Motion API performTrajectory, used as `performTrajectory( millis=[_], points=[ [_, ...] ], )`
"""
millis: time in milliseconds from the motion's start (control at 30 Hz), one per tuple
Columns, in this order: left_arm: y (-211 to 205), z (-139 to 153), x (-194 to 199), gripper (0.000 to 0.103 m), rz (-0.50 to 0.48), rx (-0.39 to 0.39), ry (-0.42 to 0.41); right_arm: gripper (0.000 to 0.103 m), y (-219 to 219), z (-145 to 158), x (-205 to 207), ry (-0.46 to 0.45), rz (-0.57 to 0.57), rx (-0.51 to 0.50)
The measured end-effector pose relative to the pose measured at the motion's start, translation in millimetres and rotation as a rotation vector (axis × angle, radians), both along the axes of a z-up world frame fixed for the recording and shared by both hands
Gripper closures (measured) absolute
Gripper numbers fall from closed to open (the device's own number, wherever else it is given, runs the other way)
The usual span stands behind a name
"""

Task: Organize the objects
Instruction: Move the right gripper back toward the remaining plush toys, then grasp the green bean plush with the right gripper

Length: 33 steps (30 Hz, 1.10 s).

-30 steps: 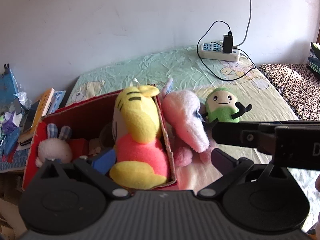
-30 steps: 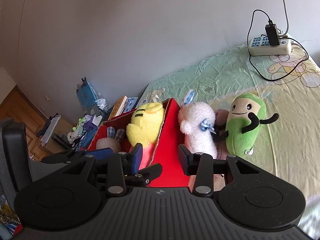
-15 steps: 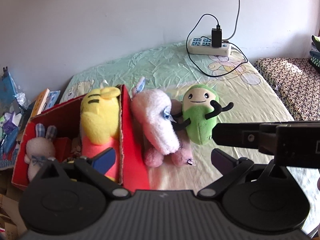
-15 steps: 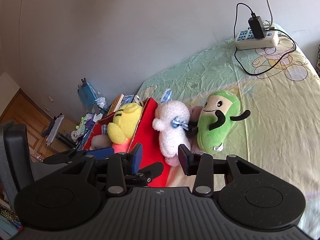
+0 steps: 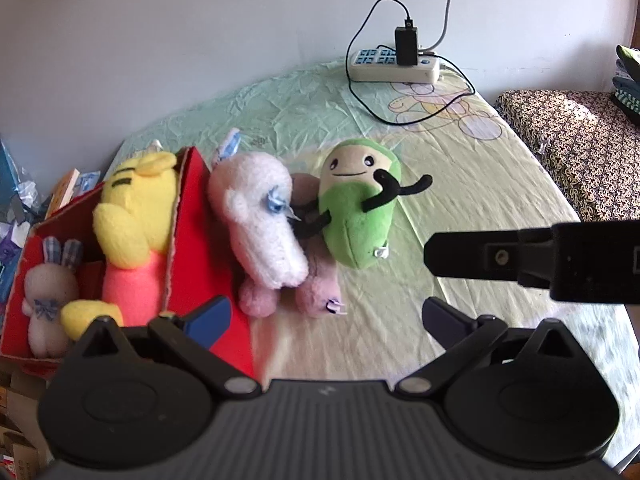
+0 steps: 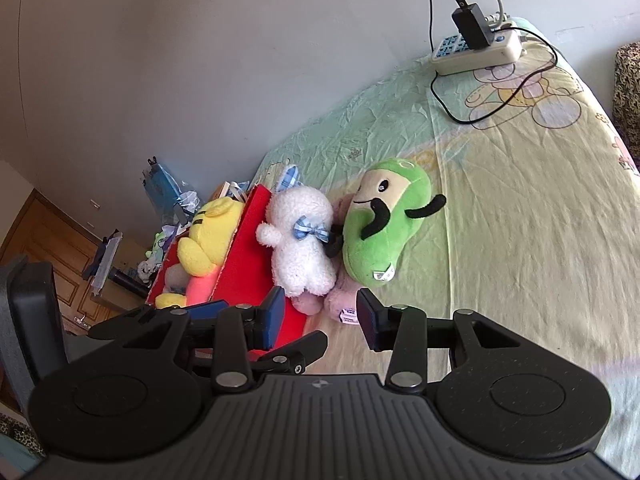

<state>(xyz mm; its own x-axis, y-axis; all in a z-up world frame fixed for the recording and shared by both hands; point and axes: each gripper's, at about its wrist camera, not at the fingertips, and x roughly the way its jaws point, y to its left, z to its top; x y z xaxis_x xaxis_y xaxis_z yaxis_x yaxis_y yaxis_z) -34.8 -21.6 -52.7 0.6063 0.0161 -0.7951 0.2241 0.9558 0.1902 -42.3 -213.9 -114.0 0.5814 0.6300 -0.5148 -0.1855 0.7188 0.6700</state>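
Two plush toys left outside the red cardboard box (image 6: 244,268): white fluffy bunny (image 6: 300,248), green bean-shaped doll (image 6: 380,232). Both grippers, left (image 5: 326,318) and right (image 6: 320,316), are spread, empty. Pinch the bunny mid-body, lift clear of the box wall.

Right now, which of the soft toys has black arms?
The green plush toy, lying on the bed outside the red box. The white one beside it wears a blue bow instead.

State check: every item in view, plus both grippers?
left gripper: open, empty
right gripper: open, empty
red box: open-topped, holding toys
yellow plush: upright in the box
small bunny: in the box
white plush: outside, against box wall
green plush: lying on bed
power strip: charger plugged in
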Motion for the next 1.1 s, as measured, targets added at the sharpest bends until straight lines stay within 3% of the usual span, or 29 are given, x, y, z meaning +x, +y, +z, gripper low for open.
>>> performTrajectory(
  millis=[367, 500, 800, 967, 1100],
  points=[
    [-11, -25, 14, 0.001, -0.122, -0.055, 0.014, 0.058, -21, -29, 11, 0.098, -0.085, 0.026],
    [-10, -24, 28, 0.001, -0.155, -0.073, -0.021, 0.048, -23, -33, 27, 0.109, -0.107, 0.053],
    [-13, -30, 69, 0.001, -0.229, -0.087, -0.051, 0.041, -24, -50, 76, 0.204, -0.157, 0.182],
    [-19, -38, 89, 0.001, -0.274, -0.080, -0.041, 0.035, -22, -64, 98, 0.274, -0.178, 0.252],
    [-18, -49, 107, 0.001, -0.266, -0.084, -0.008, 0.035, -18, -71, 112, 0.288, -0.191, 0.247]
  ],
)
